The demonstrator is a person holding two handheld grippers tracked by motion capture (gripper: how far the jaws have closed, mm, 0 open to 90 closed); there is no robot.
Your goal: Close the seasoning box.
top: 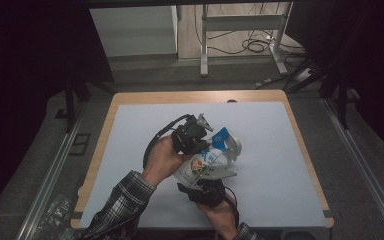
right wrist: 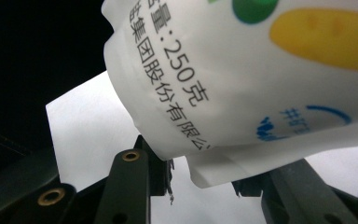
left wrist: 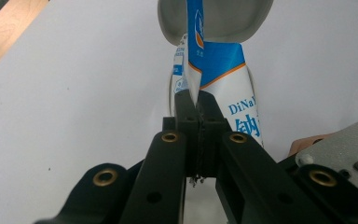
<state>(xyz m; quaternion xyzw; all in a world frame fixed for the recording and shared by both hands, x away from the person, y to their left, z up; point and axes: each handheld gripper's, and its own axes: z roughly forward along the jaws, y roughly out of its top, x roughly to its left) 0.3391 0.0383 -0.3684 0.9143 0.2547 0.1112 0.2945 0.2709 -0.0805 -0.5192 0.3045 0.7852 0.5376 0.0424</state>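
**user1:** Left hand-held gripper (left wrist: 198,105) has its jaws pressed together on a thin folded edge of the bag (left wrist: 223,74), near the blue top end. Right hand-held gripper (right wrist: 205,175) has the bag's white bottom end between its jaws, pads on both sides of it. How hard it's squeezing, can't tell.

**user2:** How does the bag lie?

**user1:** From the high view the bag (top: 211,157) is held up over the middle of the table (top: 280,150), strung between both grippers. Long axis runs diagonally, blue end pointing away from the person, white end toward them. Left gripper (top: 205,137) is at the far end, right gripper (top: 205,180) at the near one.

**user2:** Anything hidden?

**user1:** Lots. Grippers cover the bag's middle in the high view. Printing is cut off in both gripper views, and a grey bowl (left wrist: 214,21) beyond the bag is cropped by the frame.
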